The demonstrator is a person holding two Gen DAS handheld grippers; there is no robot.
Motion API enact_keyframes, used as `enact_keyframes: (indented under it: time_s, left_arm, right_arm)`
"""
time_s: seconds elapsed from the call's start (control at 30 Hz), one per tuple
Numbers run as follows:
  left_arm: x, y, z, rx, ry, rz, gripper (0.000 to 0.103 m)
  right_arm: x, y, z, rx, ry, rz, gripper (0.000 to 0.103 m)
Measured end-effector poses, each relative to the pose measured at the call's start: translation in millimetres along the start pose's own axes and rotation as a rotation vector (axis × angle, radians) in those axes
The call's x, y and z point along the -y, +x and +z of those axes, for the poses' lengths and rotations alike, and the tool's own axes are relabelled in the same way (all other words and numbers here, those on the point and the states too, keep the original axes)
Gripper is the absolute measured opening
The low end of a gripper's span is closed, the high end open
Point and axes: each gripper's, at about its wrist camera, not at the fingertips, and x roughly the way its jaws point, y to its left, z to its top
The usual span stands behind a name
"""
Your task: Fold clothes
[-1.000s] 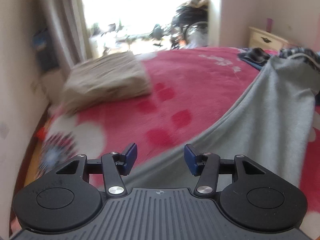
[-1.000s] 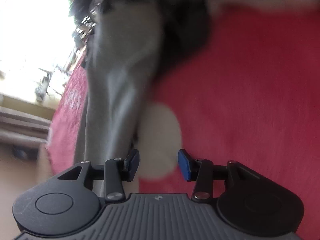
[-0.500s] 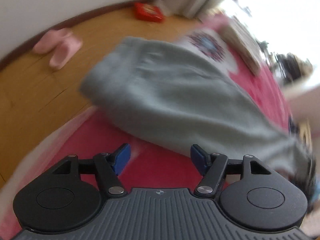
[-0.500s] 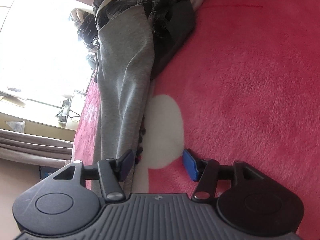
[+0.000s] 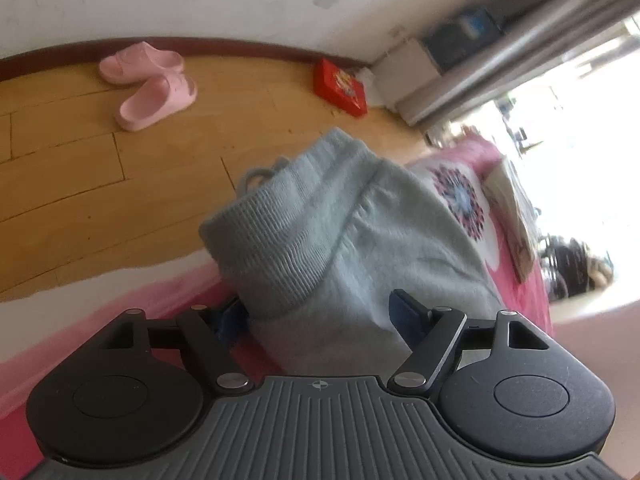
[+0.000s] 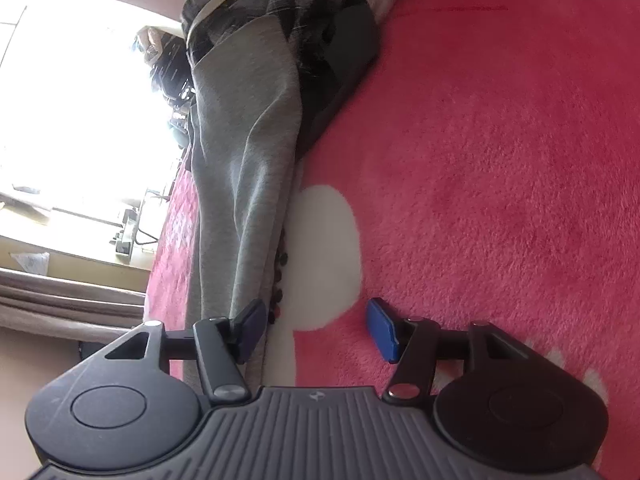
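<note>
Grey sweatpants (image 5: 344, 236) lie along the edge of a bed with a red-pink blanket (image 5: 516, 216), ribbed waistband and drawstring toward the floor side. My left gripper (image 5: 320, 316) stands open with the waistband cloth lying between its blue pads, which have not closed on it. In the right wrist view the same grey sweatpants (image 6: 244, 152) stretch away along the blanket (image 6: 500, 168). My right gripper (image 6: 316, 328) is open just above the blanket, its left pad at the trouser's edge, nothing held.
Pink slippers (image 5: 150, 88) and a red box (image 5: 340, 86) sit on the wooden floor beside the bed. A folded beige pile (image 5: 516, 216) lies on the bed. Dark plaid clothes (image 6: 304, 12) are heaped at the trousers' far end. Curtains (image 5: 520, 36) and a bright window lie beyond.
My left gripper has swung down from looking across the bed to the trousers' waistband, and has closed in on it. The right gripper has settled low over the blanket beside the trouser leg.
</note>
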Motion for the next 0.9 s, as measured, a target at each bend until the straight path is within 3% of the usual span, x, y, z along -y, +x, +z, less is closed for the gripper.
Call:
enact_keyframes:
  time_s: [0.1,0.17,0.27,0.63,0.9]
  left_arm:
    - [-2.2,3.3,2.5,0.048,-0.051,0.005,0.069]
    - [-2.1,5.7,4.0,0.075,-0.082,0.022,0.049]
    - [-1.7,4.2,9.4,0.108,-0.122,0.030,0.035]
    - [23.4,-4.5,63.5,0.191,-0.081,-0.010,0.029]
    - [14.2,29.3,89.3,0.182,-0.076,0.051,0.028]
  right_arm:
    - [-2.0,-0.3,-0.2,0.004,-0.007,-0.004,0.059]
    - [-2.3,0.0,0.0,0.005,-0.008,0.001,0.060]
    - [-2.2,0.0,-0.3,0.008,-0.007,0.000,0.060]
    - [-4.7,0.8,0.4,0.010,-0.026,-0.005,0.059]
    - [-8.8,1.6,3.5,0.007,-0.056,-0.008,0.060]
